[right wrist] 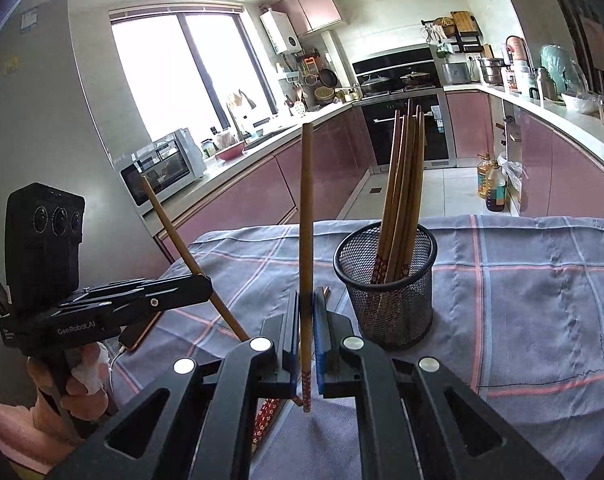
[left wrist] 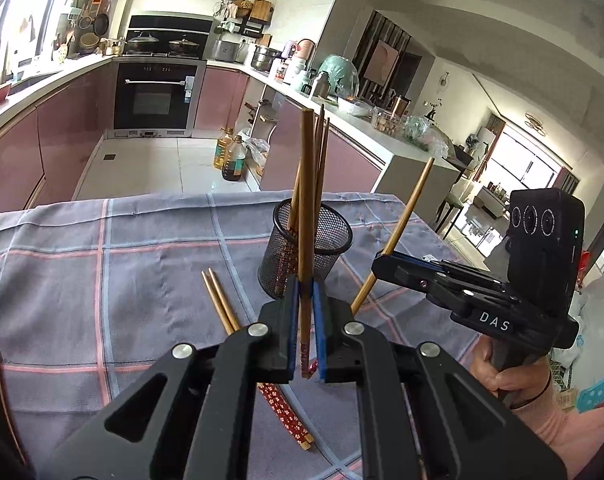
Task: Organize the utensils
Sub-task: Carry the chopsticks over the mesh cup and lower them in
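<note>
Okay: both tongs are clamped, each on one chopstick. Left tongs (left wrist: 305,312) pinch a brown chopstick (left wrist: 306,200) near its red patterned end, stick standing almost upright between the blue pads (left wrist: 321,320). Right tongs (right wrist: 306,320) likewise grip their own chopstick (right wrist: 306,220) low down, shaft nearly vertical, patterned tip poking out below the pads. In the left wrist view the right tongs (left wrist: 381,260) show from the side with their stick (left wrist: 401,224) tilted; in the right wrist view the left tongs (right wrist: 206,284) show at left with a slanted stick (right wrist: 182,248).

Black mesh cup (right wrist: 385,280) stands upright on the worktop, which is covered with a grey plaid cloth (right wrist: 521,300). Cup holds a bundle of chopsticks (right wrist: 401,184), thin ends up, leaning toward the far rim. Same cup (left wrist: 313,240) sits just behind the left tongs.

Two more chopsticks (left wrist: 222,300) lie flat on the cloth left of the cup, side by side, patterned ends toward the camera. A hand (left wrist: 501,372) holds the right tool's grip; a hand (right wrist: 74,384) holds the left one.
</note>
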`<state>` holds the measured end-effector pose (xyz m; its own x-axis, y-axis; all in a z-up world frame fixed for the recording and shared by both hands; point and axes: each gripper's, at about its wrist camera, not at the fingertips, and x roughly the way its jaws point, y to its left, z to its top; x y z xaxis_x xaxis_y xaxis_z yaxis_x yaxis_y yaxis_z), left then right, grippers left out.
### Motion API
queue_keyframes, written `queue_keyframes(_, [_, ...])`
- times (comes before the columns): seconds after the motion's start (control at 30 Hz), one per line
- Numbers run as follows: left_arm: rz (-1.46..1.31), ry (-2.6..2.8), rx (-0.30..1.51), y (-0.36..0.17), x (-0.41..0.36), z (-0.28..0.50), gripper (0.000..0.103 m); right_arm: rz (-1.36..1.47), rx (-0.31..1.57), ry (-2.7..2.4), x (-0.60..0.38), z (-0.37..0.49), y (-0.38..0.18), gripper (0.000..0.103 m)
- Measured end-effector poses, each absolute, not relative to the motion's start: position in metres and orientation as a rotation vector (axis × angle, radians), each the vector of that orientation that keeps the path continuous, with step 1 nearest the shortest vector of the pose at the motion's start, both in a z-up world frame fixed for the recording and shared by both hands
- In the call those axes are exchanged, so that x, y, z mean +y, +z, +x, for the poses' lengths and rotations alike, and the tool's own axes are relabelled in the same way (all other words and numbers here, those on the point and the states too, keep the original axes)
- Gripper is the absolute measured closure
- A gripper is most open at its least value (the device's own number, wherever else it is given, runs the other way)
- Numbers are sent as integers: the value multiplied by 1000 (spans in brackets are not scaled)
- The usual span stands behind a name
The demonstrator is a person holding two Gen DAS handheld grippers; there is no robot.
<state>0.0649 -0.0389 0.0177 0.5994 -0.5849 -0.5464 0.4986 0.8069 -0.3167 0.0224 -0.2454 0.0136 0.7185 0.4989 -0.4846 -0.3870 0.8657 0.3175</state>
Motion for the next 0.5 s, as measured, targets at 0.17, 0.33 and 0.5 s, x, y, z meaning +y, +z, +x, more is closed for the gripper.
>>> queue_keyframes(0.17, [-137, -640, 672, 23, -46, 70, 95, 193, 563, 489, -249, 24, 23, 97])
queue_keyframes(0.33, [-125, -645, 657, 30, -52, 73, 95, 185, 536, 477, -252, 24, 32, 97])
queue_keyframes(0.5, [-115, -643, 636, 37, -55, 77, 95, 180, 512, 465, -259, 25, 42, 97])
